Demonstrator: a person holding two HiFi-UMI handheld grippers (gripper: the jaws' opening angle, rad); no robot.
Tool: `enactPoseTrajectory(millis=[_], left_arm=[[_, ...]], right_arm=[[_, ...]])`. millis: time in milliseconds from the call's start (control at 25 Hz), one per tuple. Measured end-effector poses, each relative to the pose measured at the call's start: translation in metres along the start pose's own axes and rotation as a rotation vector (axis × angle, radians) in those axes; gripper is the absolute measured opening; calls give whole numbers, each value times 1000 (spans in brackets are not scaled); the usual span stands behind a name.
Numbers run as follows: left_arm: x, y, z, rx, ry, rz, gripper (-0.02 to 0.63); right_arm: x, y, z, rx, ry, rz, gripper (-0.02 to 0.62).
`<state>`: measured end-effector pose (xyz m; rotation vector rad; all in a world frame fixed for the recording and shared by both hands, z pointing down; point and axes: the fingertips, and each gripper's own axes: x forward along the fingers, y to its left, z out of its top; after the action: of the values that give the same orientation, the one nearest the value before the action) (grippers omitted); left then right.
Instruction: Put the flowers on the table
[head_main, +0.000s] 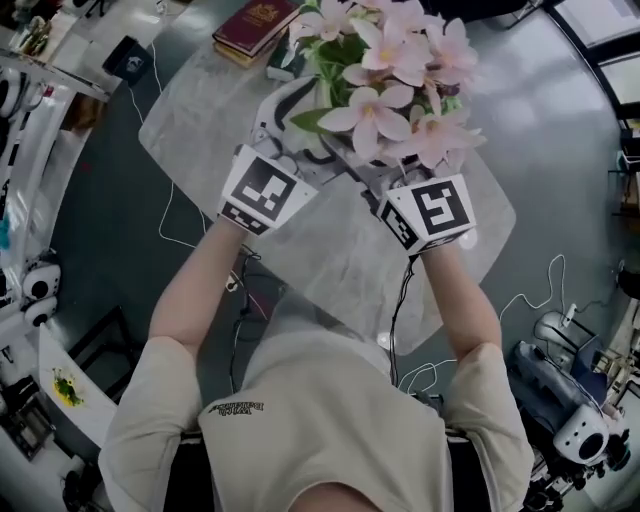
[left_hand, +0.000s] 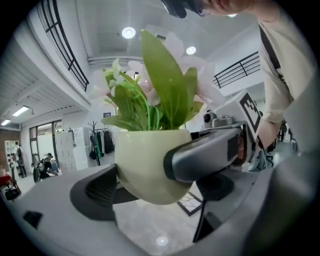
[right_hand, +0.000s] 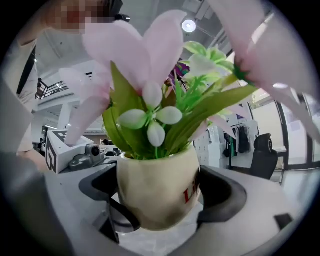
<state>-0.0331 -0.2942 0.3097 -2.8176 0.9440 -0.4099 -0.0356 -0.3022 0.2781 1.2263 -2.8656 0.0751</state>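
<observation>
— Gripping one small pot (right_hand: 150, 170) with both tools, is that needed?

— I think so. The pot is round and smooth, and the flowers (head_main: 385, 75) make it top-heavy. The left gripper (left_hand: 150, 175) has its jaws pressed on the pot's sides, and the right gripper (right_hand: 160, 195) clamps it from the opposite side, so it cannot roll or tip.

— Where is it, exactly?

— Held upright in front of the person, over the far half of the marbled table (head_main: 340, 260). In both gripper views the pot's bottom appears to hang clear of the top, with bare table showing beneath, so I judge it is not yet set down.

— Why that spot?

— Probably because it is open surface. The books (head_main: 255, 25) lie near the table's far edge, beyond the pot, and nothing sits under it.

— What does the next move call for?

— Lowering it level, both sides together. If one gripper lets go early, the blooms could pull it over.
</observation>
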Motion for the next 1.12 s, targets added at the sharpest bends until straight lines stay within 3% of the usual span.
enactPoseTrajectory(millis=[320,600,840,1120], left_arm=[[57,41,-64,-60,0,-28,472],[103,67,-128,-149,2,-23,472],[121,80,-197,-205,54,-26,472],[142,84,-249,-214,85,-30,472]], right_arm=[[54,-52,-59,-22,94,-37,523],[90,-90,-114,-78,111,-66,502],[120,-102,-175,-45,169,-62,502],[138,-114,-229,-14,197,-63,502]])
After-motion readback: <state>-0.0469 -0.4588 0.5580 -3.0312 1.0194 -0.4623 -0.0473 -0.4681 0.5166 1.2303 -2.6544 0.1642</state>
